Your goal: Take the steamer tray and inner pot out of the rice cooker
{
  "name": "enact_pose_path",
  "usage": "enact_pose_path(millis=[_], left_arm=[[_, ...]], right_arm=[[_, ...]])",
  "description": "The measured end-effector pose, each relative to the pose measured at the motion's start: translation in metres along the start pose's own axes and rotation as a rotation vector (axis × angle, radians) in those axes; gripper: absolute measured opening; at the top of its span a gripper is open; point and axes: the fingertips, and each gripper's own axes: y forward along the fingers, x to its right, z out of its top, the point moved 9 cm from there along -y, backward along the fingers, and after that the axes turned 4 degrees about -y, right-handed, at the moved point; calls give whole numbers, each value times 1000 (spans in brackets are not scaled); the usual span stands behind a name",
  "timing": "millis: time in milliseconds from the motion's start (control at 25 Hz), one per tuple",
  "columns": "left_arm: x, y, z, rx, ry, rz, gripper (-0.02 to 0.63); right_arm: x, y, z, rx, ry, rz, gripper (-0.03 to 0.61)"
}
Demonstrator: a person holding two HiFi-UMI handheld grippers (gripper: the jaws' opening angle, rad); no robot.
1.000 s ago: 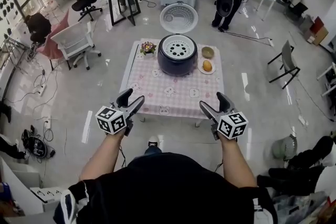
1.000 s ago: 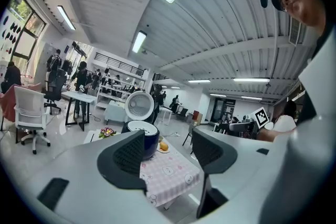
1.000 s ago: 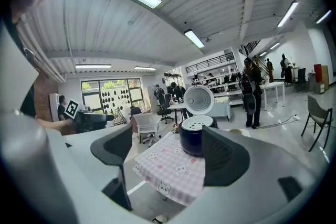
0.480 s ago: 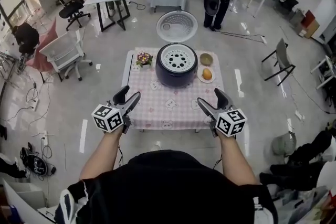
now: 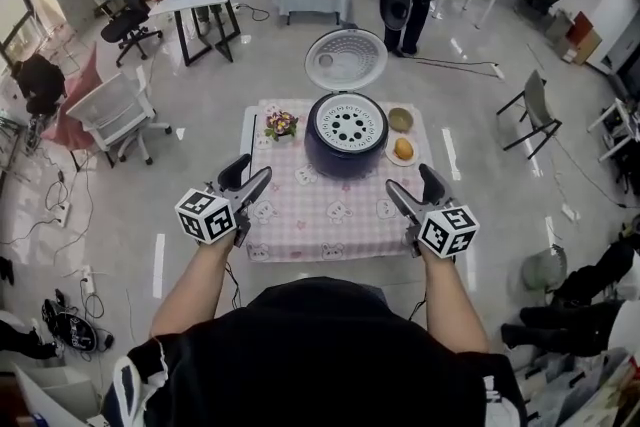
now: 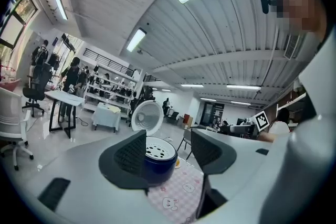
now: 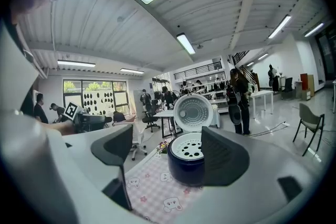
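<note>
Both grippers are hanging in the air over the near edge of the small table with a pink checked cloth [image 5: 300,215], neither one touching anything. The left gripper [image 5: 250,172] is sitting over the near-left part of the table with its jaws spread wide. In its own view there's nothing between them, just the cooker showing through the gap from well back. Same deal with the right gripper [image 5: 412,183] over the near-right edge: jaws wide apart, nothing pinched.

The dark blue round rice cooker [image 5: 345,140] is standing toward the far side of the table, roughly between the two grippers and well apart from both. Its round white-lined lid [image 5: 345,58] is standing open behind it. The white perforated steamer tray [image 5: 348,124] is sitting in the top of the cooker, covering the opening, so the inner pot isn't showing in any view.

A little bunch of flowers [image 5: 281,124] is sitting just left of the cooker. On its right are a small plate with an orange round thing [image 5: 403,151] and a small brownish bowl [image 5: 400,119] just beyond it.
</note>
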Motion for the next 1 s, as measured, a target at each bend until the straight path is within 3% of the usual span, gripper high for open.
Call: enact_pose_path(millis=[360, 760, 1000], left_arm=[[-27, 6, -1, -10, -30, 11, 281], [-48, 66, 10, -20, -35, 27, 270], [-50, 112, 13, -26, -32, 27, 267]], right_arm=[[14, 26, 3, -12, 10, -18, 419], [63, 83, 5, -79, -75, 7, 411], [103, 108, 8, -94, -60, 38, 400]])
